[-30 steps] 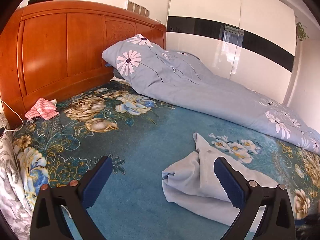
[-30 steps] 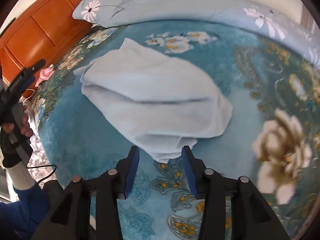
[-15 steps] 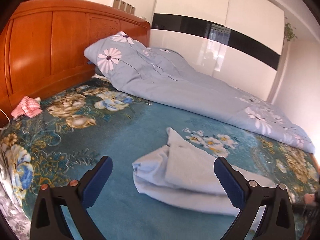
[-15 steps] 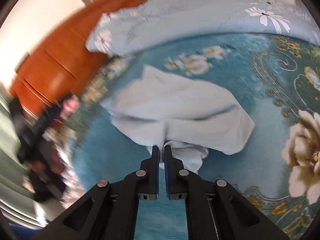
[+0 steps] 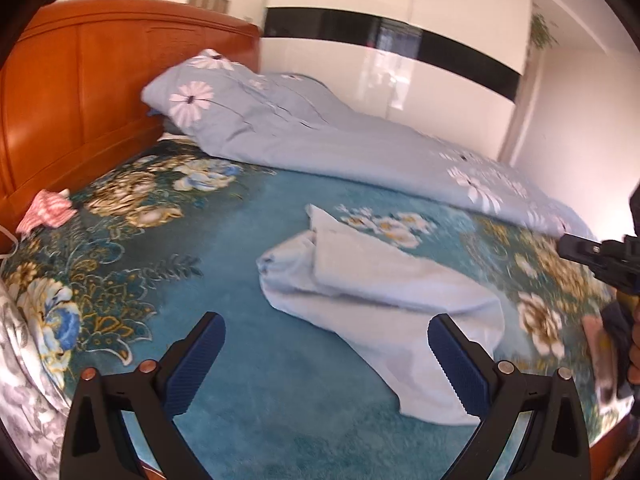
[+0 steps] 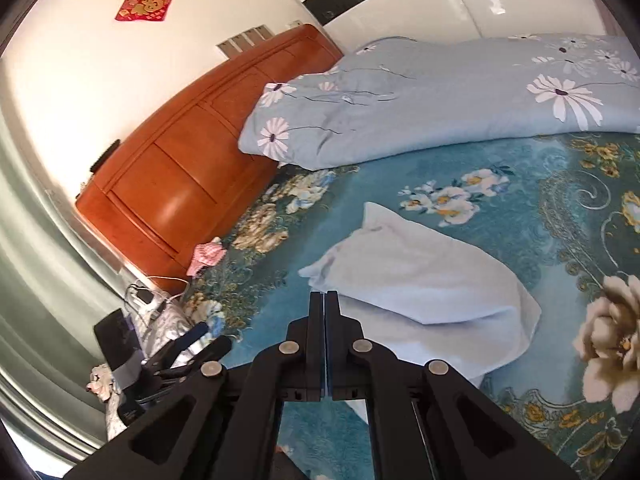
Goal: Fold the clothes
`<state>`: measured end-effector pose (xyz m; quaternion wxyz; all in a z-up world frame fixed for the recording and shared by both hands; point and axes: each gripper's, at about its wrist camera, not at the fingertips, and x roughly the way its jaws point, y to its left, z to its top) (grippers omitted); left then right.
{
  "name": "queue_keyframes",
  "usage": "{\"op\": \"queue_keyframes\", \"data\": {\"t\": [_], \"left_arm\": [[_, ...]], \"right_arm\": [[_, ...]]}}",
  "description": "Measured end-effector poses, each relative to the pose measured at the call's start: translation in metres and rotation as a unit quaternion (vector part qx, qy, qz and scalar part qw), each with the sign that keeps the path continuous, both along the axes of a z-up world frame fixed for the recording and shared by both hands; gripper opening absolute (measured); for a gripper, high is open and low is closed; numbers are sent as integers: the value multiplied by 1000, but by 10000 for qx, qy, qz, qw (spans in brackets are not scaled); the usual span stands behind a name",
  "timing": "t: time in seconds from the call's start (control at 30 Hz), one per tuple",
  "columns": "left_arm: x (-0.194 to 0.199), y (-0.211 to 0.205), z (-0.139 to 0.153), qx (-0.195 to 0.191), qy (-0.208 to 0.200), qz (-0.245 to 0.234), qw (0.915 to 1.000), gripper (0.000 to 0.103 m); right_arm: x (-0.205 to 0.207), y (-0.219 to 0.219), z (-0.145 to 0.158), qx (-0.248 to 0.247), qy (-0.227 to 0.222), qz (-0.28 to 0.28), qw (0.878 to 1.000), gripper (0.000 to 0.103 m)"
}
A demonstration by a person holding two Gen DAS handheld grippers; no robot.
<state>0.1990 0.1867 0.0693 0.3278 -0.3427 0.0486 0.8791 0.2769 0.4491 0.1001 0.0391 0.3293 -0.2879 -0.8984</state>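
Observation:
A pale blue garment (image 5: 380, 292) lies partly folded on the teal floral bedspread (image 5: 224, 248); it also shows in the right wrist view (image 6: 424, 280). My left gripper (image 5: 326, 360) is open and empty, held above the bed in front of the garment's near corner. My right gripper (image 6: 325, 300) has its jaws pressed together; whether cloth sits between them is hidden. In the left wrist view the right gripper (image 5: 592, 254) shows at the right edge, apart from the garment.
A light blue daisy-print duvet (image 5: 340, 140) lies along the far side of the bed. An orange wooden headboard (image 5: 80, 92) stands at the left. A pink striped cloth (image 5: 48, 212) lies near it. A white and black wardrobe (image 5: 400, 48) stands behind.
My right gripper closed from open at the garment's near corner, then lifted and swung away. The near corner now lies stretched toward me. My left gripper pulled back and stayed open.

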Motion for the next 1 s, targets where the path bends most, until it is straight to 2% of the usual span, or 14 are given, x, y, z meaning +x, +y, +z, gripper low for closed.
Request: {"op": "queue_keyframes", "data": {"t": [0.1,0.2,0.3,0.4,0.43,0.5,0.57,0.67,0.7,0.73,0.77,0.8,0.87,1.0], "left_arm": [[11,29,-25,-420,-27,-485,9979,103],[7,47,-52,-710,-176,-473,9962,103],[-5,48,-67,-885,-237,-233,9955,103],[-23,28,-70,-969,-212,78,9950,103],[-28,18,-69,-973,-207,185,9949,103],[-38,-2,-68,-961,-208,398,9944,103],[-46,-21,-70,-930,-272,580,9936,103],[-53,-37,-76,-939,-348,694,9926,103],[-55,-39,-78,-947,-336,679,9926,103],[-57,-40,-79,-955,-313,649,9928,103],[-59,-40,-79,-969,-285,591,9931,103],[-61,-37,-78,-989,-237,502,9935,103],[-65,-28,-76,-1036,-106,285,9941,103],[-68,5,-68,-1295,395,-397,9900,103]], "right_arm": [[18,24,-38,156,-513,-434,9976,1],[40,35,-84,160,-1067,-710,9916,4],[46,-2,-107,834,-1226,-178,9888,7],[31,-46,-120,1070,-1066,664,9863,62],[25,-61,-124,1134,-957,935,9845,62],[5,-87,-133,1544,-884,1312,9753,62],[-13,-106,-145,1897,-1038,1524,9644,62],[-28,-118,-158,2506,-1259,1502,9480,61],[-29,-117,-160,2690,-1345,1411,9432,46],[-31,-116,-163,2874,-1430,1320,9378,21],[-33,-115,-165,3055,-1514,1228,9320,8],[-31,-101,-159,2742,-1480,1151,9432,3],[-27,-67,-142,2306,-1326,775,9608,3],[-15,14,-99,1851,-842,-444,9781,3]]}}
